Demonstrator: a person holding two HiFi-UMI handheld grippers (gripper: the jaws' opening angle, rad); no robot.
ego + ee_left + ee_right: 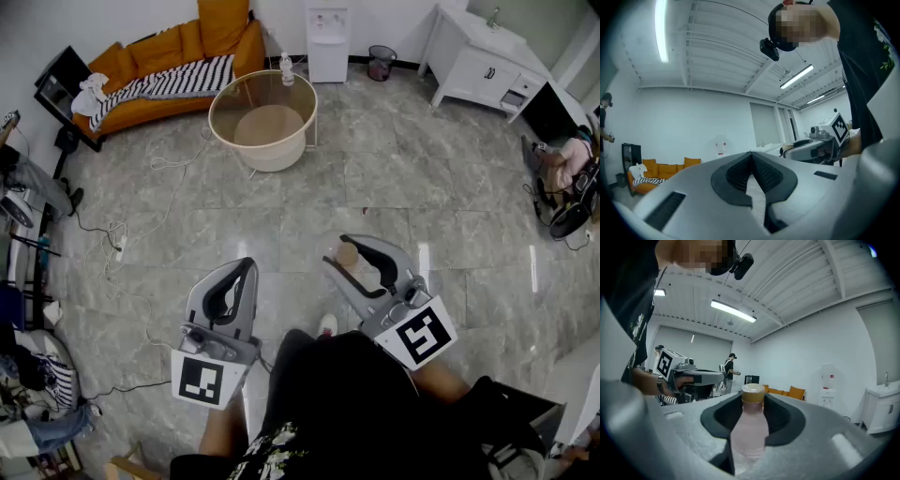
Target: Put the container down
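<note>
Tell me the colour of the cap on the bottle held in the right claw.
The cap is tan, clearest in the right gripper view.

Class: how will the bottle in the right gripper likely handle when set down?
The bottle looks tall and narrow, so probably tippy. Its round body would likely roll if toppled. The smooth wall may be slippery.

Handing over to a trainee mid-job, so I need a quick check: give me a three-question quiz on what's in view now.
1. Which gripper holds the bottle? A) left gripper B) right gripper
2. True or false: the left gripper's fingers stand wide apart.
3. Fill in: the sofa is ___.
Key: 1 B. 2 false, they are shut on nothing. 3 orange.
</note>
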